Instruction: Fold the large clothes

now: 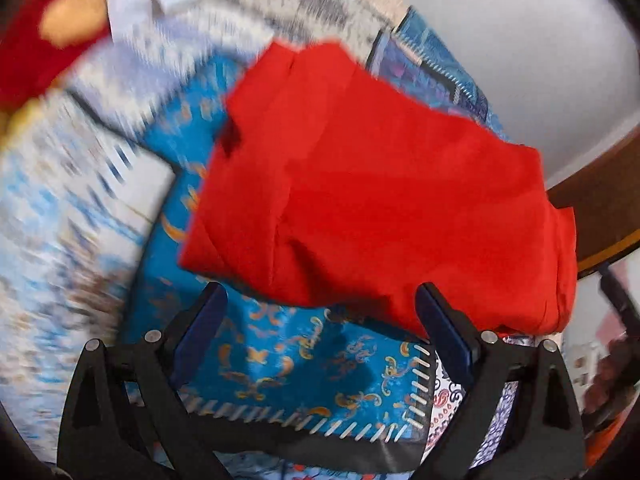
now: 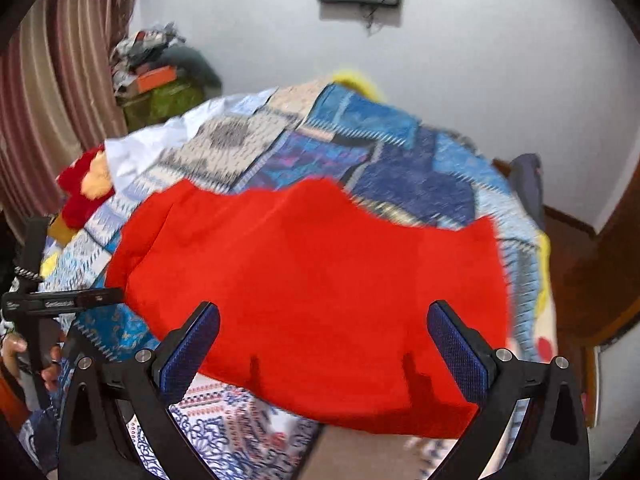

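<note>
**Red garment lies part-folded on the quilt, both grippers empty**

Red garment [image 1: 372,184] rests in a bunched rectangle on the patchwork quilt [image 1: 280,364], its near edge hanging just ahead of both tools. Layers overlap unevenly and a ridge runs along the middle, so the fold looks started but not squared. To do this step well, I would take the garment at two corners of one edge, lift just enough to free the cloth from the quilt, carry that edge over to meet the far edge, then smooth outward so no crease is trapped.

Left gripper [image 1: 320,304] hovers low just before the garment's near edge, tilted down toward the quilt, jaws spread wide with nothing between them. Right gripper [image 2: 324,320] sits over the garment's near half, also angled down, jaws wide apart and holding nothing. Beyond the garment, at the quilt's far corner, lies a red and orange plush toy [image 2: 86,184]. Both views are blurred.
</note>
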`<state>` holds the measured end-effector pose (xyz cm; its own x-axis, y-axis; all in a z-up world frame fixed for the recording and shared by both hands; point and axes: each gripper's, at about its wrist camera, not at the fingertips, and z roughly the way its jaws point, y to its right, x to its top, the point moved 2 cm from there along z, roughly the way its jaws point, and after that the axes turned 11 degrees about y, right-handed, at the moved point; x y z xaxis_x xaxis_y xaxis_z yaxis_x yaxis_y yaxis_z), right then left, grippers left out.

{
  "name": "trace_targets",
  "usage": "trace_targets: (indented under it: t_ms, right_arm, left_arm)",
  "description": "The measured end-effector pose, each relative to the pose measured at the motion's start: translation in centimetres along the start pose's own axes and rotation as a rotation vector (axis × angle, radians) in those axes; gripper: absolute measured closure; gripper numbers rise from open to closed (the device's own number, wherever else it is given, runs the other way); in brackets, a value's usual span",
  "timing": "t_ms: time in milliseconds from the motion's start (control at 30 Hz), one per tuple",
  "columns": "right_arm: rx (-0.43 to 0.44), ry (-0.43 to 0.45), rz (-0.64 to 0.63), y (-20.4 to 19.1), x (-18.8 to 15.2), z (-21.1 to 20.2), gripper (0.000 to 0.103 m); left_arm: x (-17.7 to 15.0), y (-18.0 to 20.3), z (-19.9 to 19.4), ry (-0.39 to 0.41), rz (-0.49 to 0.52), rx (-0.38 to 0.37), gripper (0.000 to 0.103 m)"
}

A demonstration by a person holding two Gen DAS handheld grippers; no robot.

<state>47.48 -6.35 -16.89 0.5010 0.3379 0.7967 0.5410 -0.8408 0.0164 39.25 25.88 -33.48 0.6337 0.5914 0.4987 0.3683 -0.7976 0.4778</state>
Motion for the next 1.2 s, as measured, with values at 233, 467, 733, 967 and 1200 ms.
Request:
trace_targets:
  t_ms: [233, 467, 733, 967, 1200]
  right_arm:
    - [0.025, -0.152, 0.011, -0.8, -3.0, 6.1, 0.000]
    - [0.128, -0.200, 0.165, 1.5, -3.7, 7.2, 0.000]
    - [0.176, -0.166, 0.134, -0.8, -1.1, 5.4, 0.000]
    - [0.201, -0.220, 0.054, -6.3, -1.1, 8.6, 0.000]
    - [0.254, -0.294, 0.016, -8.5, -2.4, 10.1, 0.003]
  left_arm:
    - [1.0, -0.6, 4.8, -0.042, -0.176, -0.171, 0.007]
    - [5.1, 0.9, 6.5, 0.114, -0.146, -0.045, 0.038]
    - [7.5, 4.1, 2.2, 0.237, 0.038, 0.085, 0.087]
    - [9.0, 7.5, -5.2, 0.394, 0.180, 0.091, 0.088]
    - [8.7, 10.9, -6.6, 0.408, 0.299, 0.155, 0.088]
